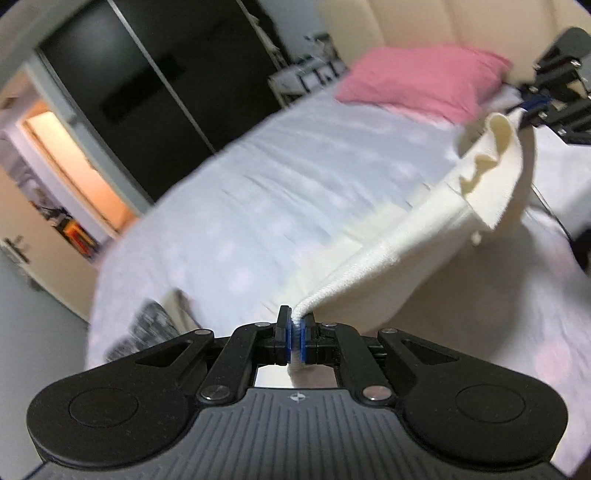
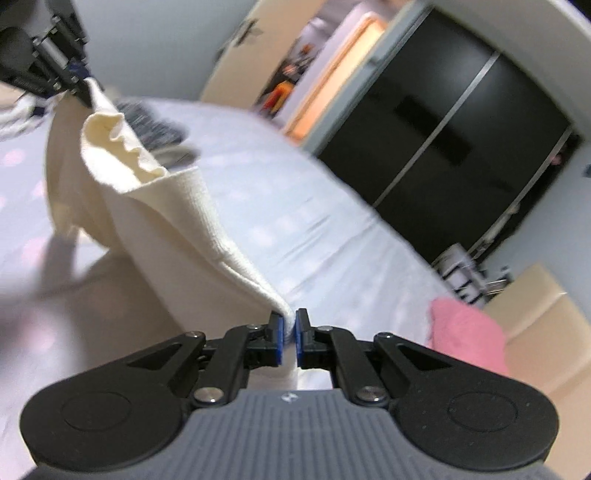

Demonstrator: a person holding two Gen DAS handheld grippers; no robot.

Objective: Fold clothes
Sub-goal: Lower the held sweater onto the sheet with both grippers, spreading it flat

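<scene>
A cream knitted garment (image 1: 424, 229) hangs stretched above the bed between both grippers. My left gripper (image 1: 296, 326) is shut on one end of its edge, the cloth pinched between the blue pads. In the left wrist view the right gripper (image 1: 532, 110) holds the other end at the upper right. In the right wrist view my right gripper (image 2: 289, 330) is shut on the cream garment (image 2: 177, 206), and the left gripper (image 2: 79, 86) grips the far end at the upper left. The garment's lower part drapes onto the bed.
The bed has a white sheet (image 1: 258, 192) with faint pink dots. A pink pillow (image 1: 424, 85) lies at its head, against a beige headboard (image 1: 461, 22). A dark patterned cloth (image 1: 144, 328) lies on the bed. Black sliding wardrobe doors (image 2: 443, 147) and a lit doorway (image 1: 74, 162) stand beyond.
</scene>
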